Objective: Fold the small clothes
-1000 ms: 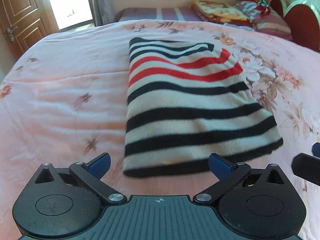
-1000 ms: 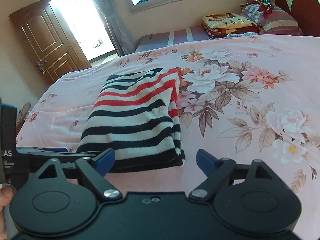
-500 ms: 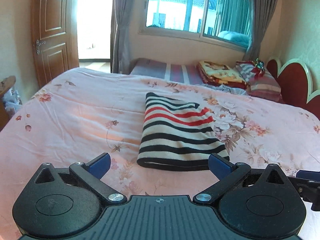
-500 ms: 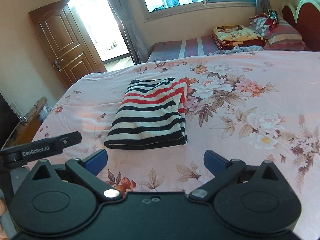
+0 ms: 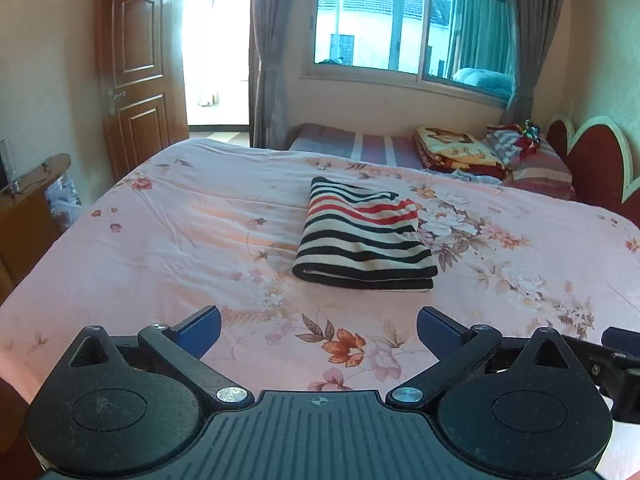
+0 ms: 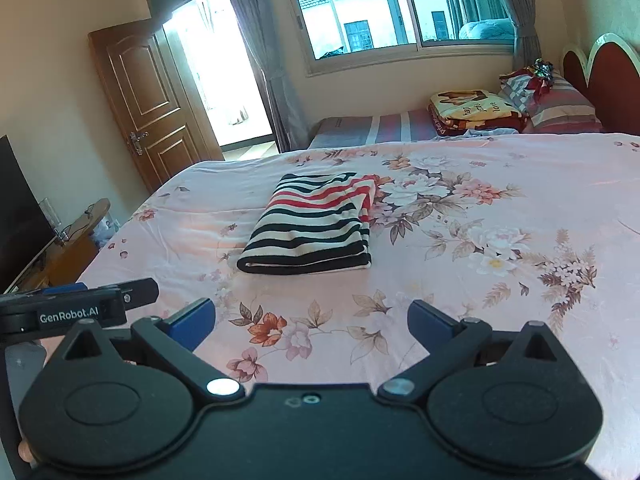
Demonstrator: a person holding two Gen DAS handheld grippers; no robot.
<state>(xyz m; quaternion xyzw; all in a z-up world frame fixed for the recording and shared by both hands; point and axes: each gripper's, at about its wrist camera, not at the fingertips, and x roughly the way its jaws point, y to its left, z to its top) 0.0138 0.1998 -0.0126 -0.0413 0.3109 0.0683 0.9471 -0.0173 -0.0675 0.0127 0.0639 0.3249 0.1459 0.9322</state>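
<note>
Striped sweater sits folded mid-bed on the floral bedspread. Both the left gripper and right gripper have backed well away, jaws spread and empty, so this fold looks done.

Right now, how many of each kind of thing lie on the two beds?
Folded striped garment: 1
Folded yellow blanket: 1
Striped pillows: 2, as far as shows
Total: 4
Both open grippers, left gripper and right gripper, hold nothing.
</note>
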